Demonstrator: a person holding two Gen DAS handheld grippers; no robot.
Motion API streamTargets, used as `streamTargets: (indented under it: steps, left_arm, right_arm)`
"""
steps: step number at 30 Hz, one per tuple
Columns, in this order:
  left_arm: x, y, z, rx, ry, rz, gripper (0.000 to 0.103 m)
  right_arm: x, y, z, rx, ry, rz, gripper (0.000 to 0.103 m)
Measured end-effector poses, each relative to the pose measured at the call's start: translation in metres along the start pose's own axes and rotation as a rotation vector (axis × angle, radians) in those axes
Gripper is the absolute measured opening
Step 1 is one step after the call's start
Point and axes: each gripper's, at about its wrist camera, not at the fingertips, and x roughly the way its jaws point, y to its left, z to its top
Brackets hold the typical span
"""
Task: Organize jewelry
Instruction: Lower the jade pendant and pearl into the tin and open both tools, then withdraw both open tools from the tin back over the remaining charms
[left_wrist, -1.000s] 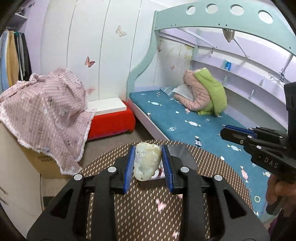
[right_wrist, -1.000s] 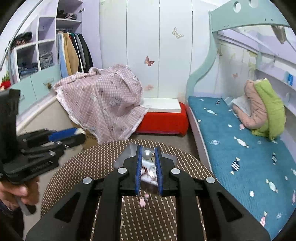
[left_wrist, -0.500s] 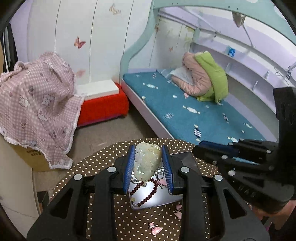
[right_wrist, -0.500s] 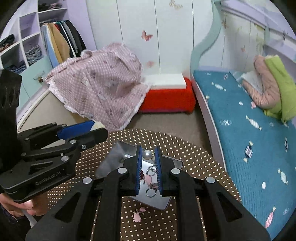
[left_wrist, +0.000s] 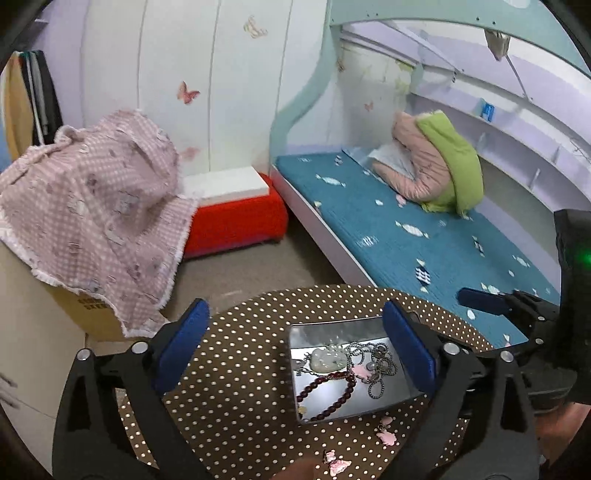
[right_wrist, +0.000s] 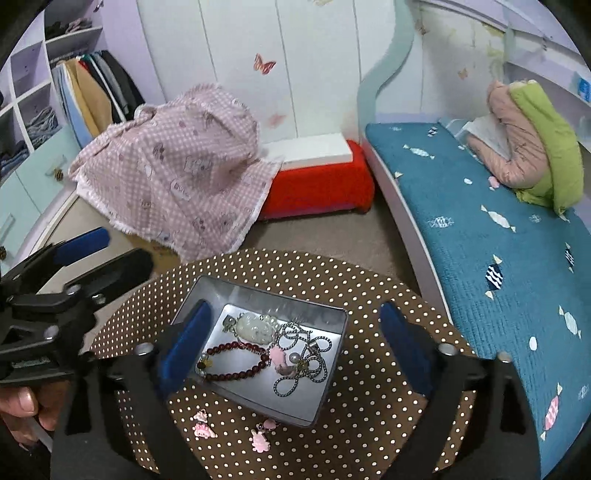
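A grey metal tray (right_wrist: 334, 387) (left_wrist: 384, 406) sits on a round brown polka-dot table (right_wrist: 388, 295) (left_wrist: 240, 387). In the tray lie a pale jade pendant (right_wrist: 256, 326) (left_wrist: 327, 358), a dark red bead bracelet (right_wrist: 236, 360) (left_wrist: 325, 391), a silver chain (right_wrist: 303, 363) (left_wrist: 380, 363), a small pearl (right_wrist: 293, 357) and a pink charm (right_wrist: 277, 357). My left gripper (left_wrist: 295, 350) is open and empty above the table's left part. My right gripper (right_wrist: 295, 343) is open and empty over the tray.
Pink charms (right_wrist: 202, 424) (right_wrist: 260, 439) (left_wrist: 386, 435) lie loose on the table in front of the tray. Beyond the table stand a red bench (right_wrist: 317, 184), a blue bed (right_wrist: 498, 240) and a box under pink checked cloth (right_wrist: 177, 166).
My left gripper opened and the jade pendant now lies in the tray. My right gripper opened and the pearl it held now lies in the tray.
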Motion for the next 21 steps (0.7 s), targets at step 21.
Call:
streamTargets:
  steps: [21]
  left_arm:
    - [-0.134,-0.013,-0.024,-0.001,-0.208,0.107,0.098]
  right_arm:
    - [-0.109,0.009,-0.024,0.049,-0.229,-0.015,0.095]
